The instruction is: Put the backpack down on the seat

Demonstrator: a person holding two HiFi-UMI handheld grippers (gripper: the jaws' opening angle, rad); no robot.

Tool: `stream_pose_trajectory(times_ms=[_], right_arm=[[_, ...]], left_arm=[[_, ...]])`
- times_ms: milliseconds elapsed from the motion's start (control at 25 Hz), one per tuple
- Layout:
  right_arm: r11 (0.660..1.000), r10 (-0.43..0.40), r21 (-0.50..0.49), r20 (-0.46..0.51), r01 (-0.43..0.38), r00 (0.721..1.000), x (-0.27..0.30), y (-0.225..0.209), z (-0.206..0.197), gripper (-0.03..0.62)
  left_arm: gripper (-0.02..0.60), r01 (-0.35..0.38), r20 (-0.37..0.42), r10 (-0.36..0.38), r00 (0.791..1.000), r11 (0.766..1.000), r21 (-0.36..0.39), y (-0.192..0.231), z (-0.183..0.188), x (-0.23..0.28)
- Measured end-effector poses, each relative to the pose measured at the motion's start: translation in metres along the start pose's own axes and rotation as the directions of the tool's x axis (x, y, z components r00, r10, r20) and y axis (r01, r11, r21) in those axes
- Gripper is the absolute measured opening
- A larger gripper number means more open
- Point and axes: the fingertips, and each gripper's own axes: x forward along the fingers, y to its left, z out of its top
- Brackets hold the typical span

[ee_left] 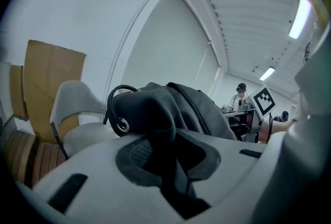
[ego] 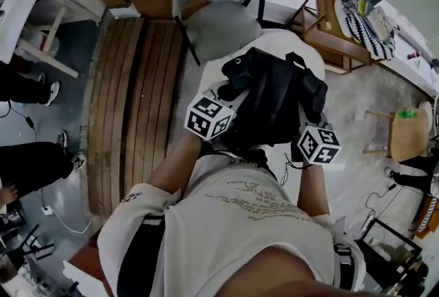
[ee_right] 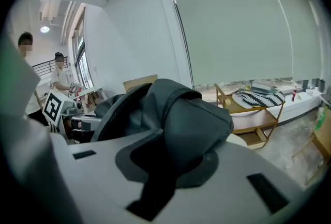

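- Fingers of left gripper and right gripper pinch backpack fabric, 1 side each.
- Backpack is held aloft near the seat, not on it.
- Step: carry. Next move calls for reaching forward and lowering level.

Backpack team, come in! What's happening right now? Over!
Both shut on backpack: left hand-held gripper, right hand-held gripper. Backpack short of grey chair, not set down. Chair looks bare. Over.

You can reach the gray chair at 12 o'clock from above. Its backrest blocks the far side, with a wooden shelf at 2 o'clock and a slatted platform at 10.
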Motion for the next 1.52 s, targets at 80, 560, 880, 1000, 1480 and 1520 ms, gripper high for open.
stream_pose_trajectory(times_ms=[80,560,880,1000,1480,1520], right_arm=[[0.999,0.039,-0.029,-0.028,-0.040,0.999,0.014,-0.007,-0.005,0.069],[0.973,0.196,-0.072,-0.238,-0.218,0.951,0.095,-0.021,-0.088,0.071],[0.967,0.210,-0.049,-0.398,-0.249,0.893,0.145,-0.031,-0.194,0.077],[0.971,0.206,-0.020,-0.437,-0.238,0.876,0.166,-0.036,-0.228,0.080],[0.978,0.144,-0.046,-0.548,-0.202,0.824,0.254,-0.050,-0.329,0.102],[0.979,0.137,-0.051,-0.552,-0.198,0.822,0.259,-0.051,-0.334,0.108]], left_arm=[[0.084,-0.031,-0.012,0.031,0.999,0.999,-0.036,0.006,-0.011,0.008],[0.077,-0.227,-0.143,0.205,0.968,0.961,-0.161,0.057,-0.110,0.032],[0.074,-0.261,-0.288,0.196,0.937,0.942,-0.210,0.093,-0.215,0.052],[0.074,-0.271,-0.331,0.190,0.924,0.938,-0.216,0.112,-0.248,0.062],[0.074,-0.342,-0.474,0.191,0.860,0.904,-0.256,0.181,-0.359,0.096],[0.074,-0.346,-0.483,0.189,0.855,0.901,-0.261,0.185,-0.366,0.098]])
